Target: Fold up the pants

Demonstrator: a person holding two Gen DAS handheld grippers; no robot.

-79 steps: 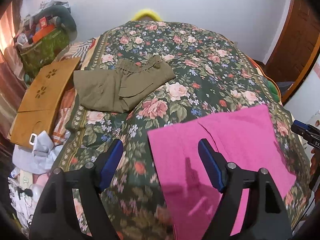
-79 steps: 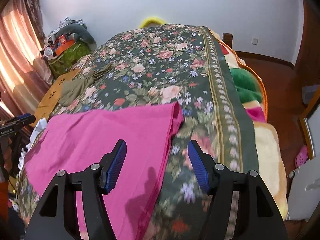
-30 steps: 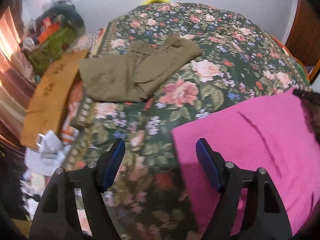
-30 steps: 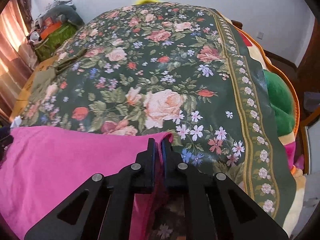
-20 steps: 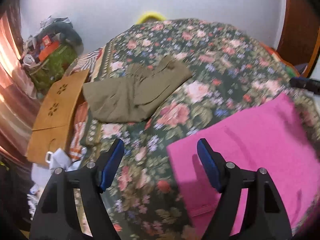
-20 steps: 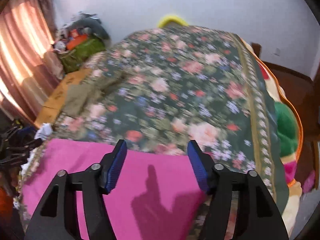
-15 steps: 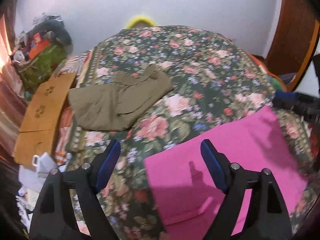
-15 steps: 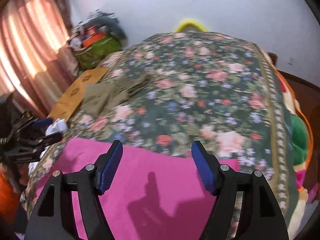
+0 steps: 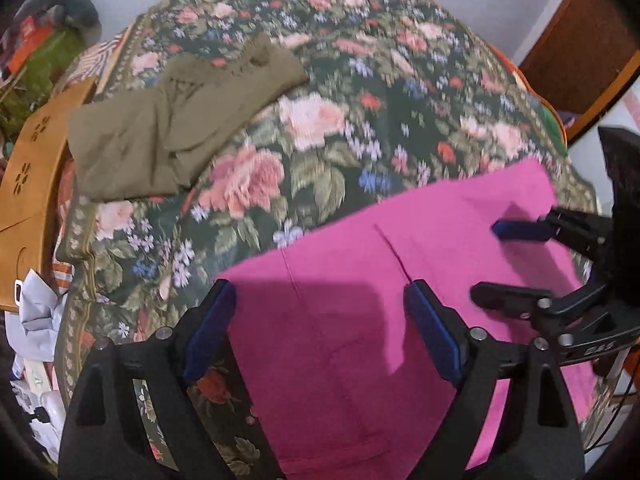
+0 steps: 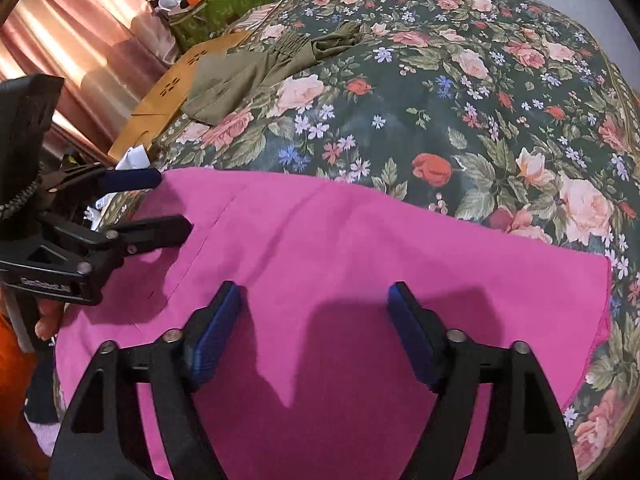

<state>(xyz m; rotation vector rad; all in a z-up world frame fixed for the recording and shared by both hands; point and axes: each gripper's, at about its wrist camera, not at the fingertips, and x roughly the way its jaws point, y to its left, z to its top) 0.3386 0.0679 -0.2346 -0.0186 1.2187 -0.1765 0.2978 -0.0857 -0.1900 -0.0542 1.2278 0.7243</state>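
Note:
The pink pants (image 9: 360,320) lie folded flat on the near part of the floral bedspread (image 9: 360,92); they also show in the right wrist view (image 10: 360,264). My left gripper (image 9: 320,296) is open and empty, low over the pants' left part. My right gripper (image 10: 314,300) is open and empty over the pants' middle. Each gripper shows in the other's view, the right one (image 9: 492,260) over the pants' right part and the left one (image 10: 172,204) over their left edge, both open.
Folded olive-green pants (image 9: 160,128) lie at the bed's far left, also in the right wrist view (image 10: 256,72). A wooden board (image 9: 28,168), white cloths and clutter sit left of the bed. A pink curtain (image 10: 80,40) hangs at left. A wooden door (image 9: 580,48) is at right.
The right gripper had been shut on the pants' corner, then opened and let go. Both grippers have since dropped lower and moved in over the pink pants.

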